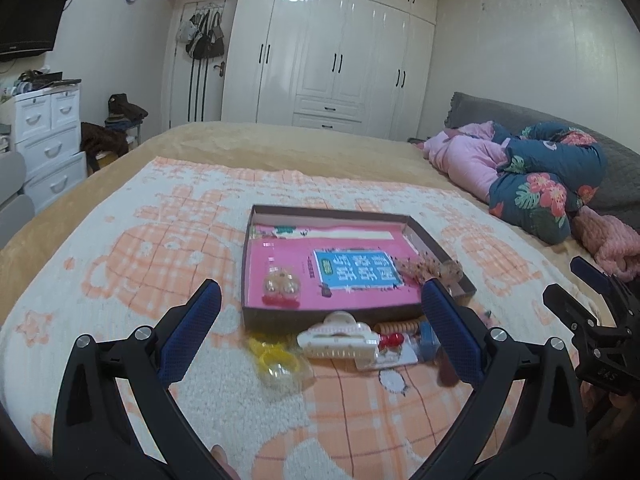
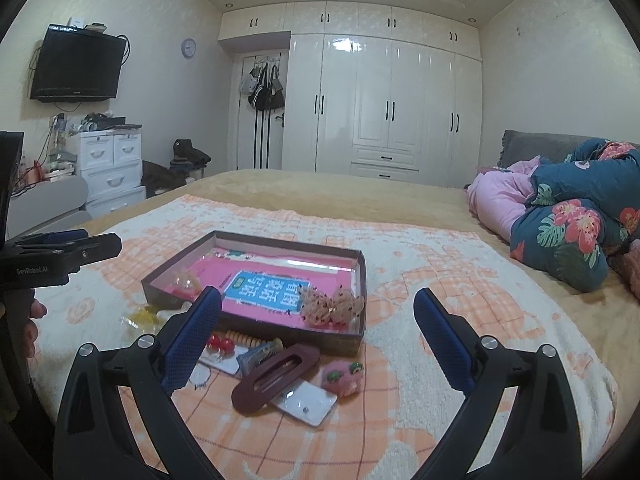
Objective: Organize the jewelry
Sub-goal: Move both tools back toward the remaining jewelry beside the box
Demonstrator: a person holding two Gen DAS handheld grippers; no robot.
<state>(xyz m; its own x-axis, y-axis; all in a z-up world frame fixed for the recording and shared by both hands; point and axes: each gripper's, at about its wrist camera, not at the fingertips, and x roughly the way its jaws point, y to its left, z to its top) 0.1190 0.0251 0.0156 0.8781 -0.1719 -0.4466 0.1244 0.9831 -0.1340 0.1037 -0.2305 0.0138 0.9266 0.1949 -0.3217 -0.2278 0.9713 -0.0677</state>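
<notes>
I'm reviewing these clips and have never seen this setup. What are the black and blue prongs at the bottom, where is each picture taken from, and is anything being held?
The prongs are fingers of two hand-held grippers a person carries, each with a camera looking along them. One picture is from the left hand-held gripper, the other from the right hand-held gripper. Both are open and hold nothing. On the bed's patterned towel sits a shallow box with a few trinkets inside. In front of it lie a white hair claw, a dark oval clip and other small accessories.
</notes>
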